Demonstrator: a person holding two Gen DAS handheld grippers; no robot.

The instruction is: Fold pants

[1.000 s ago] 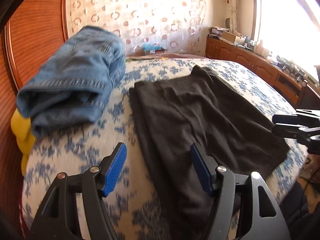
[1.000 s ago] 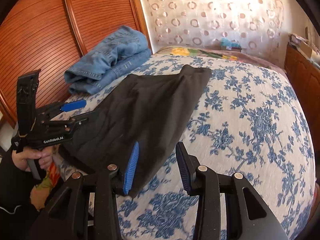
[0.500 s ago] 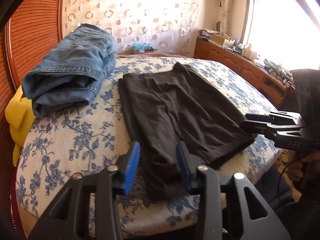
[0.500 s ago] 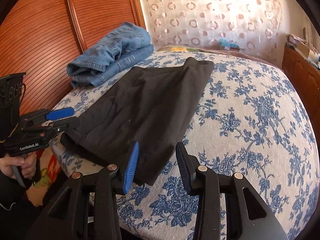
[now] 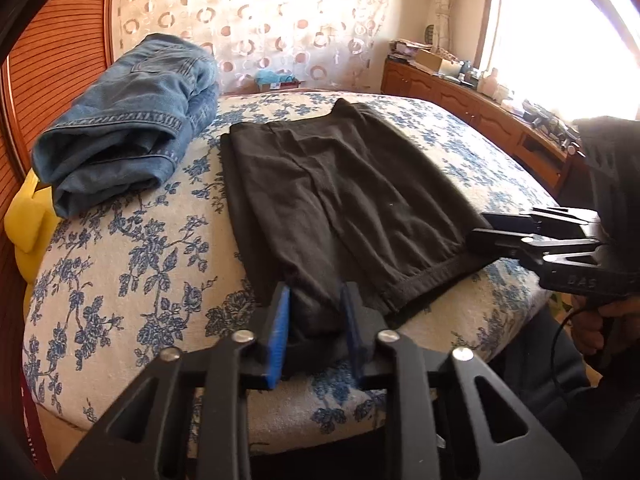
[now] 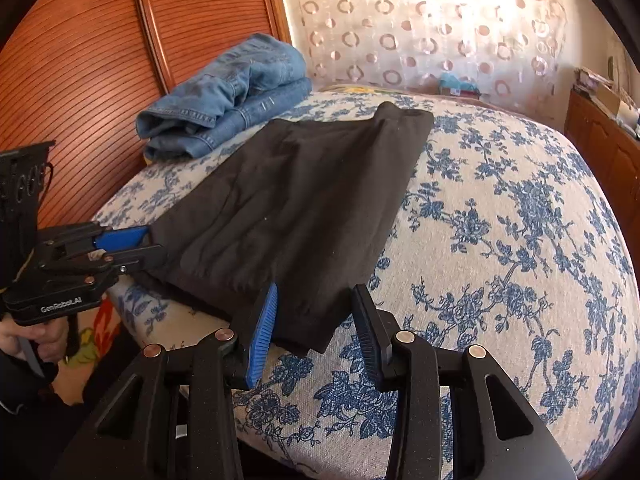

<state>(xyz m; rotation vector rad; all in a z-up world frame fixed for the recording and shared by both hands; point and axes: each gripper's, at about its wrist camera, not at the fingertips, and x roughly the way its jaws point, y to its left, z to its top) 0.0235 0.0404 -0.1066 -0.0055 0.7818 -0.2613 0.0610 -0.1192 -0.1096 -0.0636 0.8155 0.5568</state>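
Note:
Black pants (image 5: 340,184) lie flat on the flowered bed (image 5: 120,260), hem towards me. My left gripper (image 5: 314,296) sits at the near left corner of the hem. Its jaws are closing, and a bunch of black cloth fills the gap between the blue pads. From the right wrist view the same left gripper (image 6: 154,244) pinches that edge of the pants (image 6: 304,200). My right gripper (image 6: 314,300) stands open at the other hem corner. The cloth lies between its jaws, apart from the right pad. The left wrist view shows the right gripper (image 5: 480,228) at that corner.
Folded blue jeans (image 5: 128,120) lie on the bed at the far left, by the ribbed wooden panel (image 6: 80,60). A yellow cushion (image 5: 28,224) is wedged beside the bed. A cluttered wooden sideboard (image 5: 500,120) runs along the right under the window. The bed's front edge is just below both grippers.
The left gripper's jaws have come from wide apart to close together around the pants' near corner, and it has drawn back to the bed's edge. The right gripper has barely shifted, its jaws unchanged.

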